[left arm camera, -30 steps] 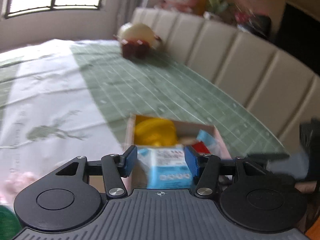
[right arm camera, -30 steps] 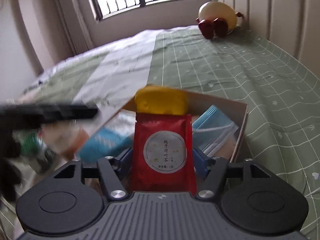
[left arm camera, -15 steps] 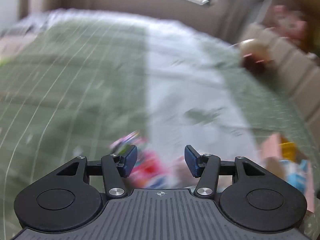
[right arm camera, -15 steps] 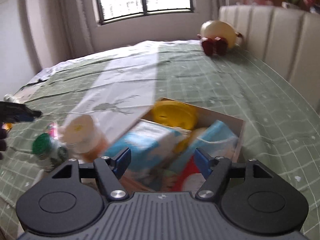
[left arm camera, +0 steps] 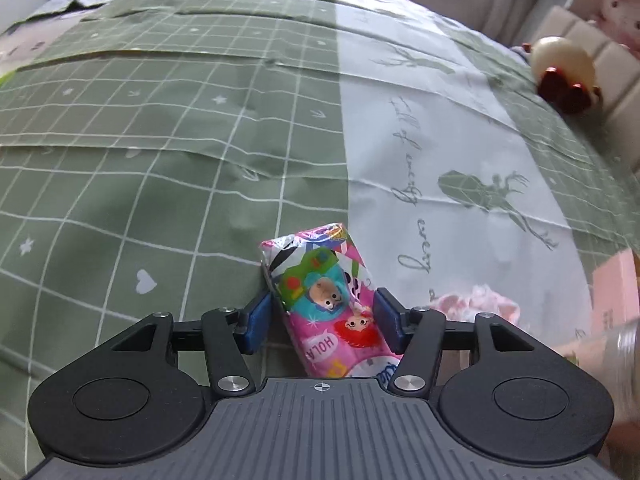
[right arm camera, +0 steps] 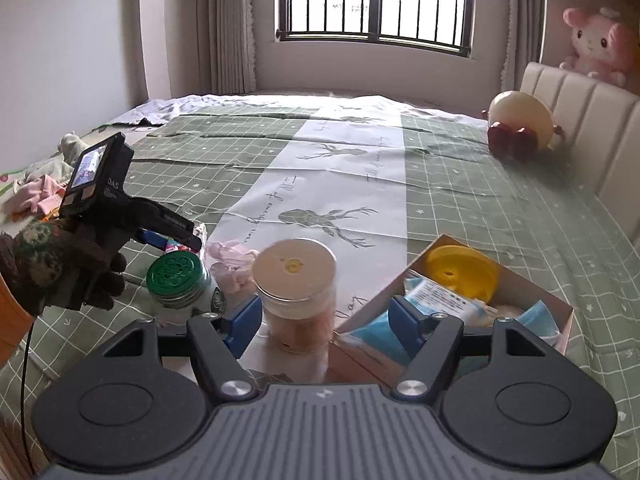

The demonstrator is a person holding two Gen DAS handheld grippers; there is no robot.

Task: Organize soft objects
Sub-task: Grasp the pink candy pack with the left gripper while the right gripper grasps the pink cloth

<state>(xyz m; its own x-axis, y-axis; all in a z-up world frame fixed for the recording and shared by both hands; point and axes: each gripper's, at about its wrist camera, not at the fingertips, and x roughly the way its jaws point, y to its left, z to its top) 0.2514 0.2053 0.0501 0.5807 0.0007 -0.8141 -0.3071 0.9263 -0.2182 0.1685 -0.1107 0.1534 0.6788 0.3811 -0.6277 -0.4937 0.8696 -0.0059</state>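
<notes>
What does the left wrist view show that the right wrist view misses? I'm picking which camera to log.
Only left wrist: the cartoon tissue pack lying between the open left gripper.
Only right wrist: the open right gripper around a clear jar, the green-lidded jar, the cardboard box.
Both: the green bedspread and round plush.

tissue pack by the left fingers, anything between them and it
Nothing visible. The tissue pack lies on the bedspread in the gap of the open left gripper, one finger on each side, not yet closed on it.
</notes>
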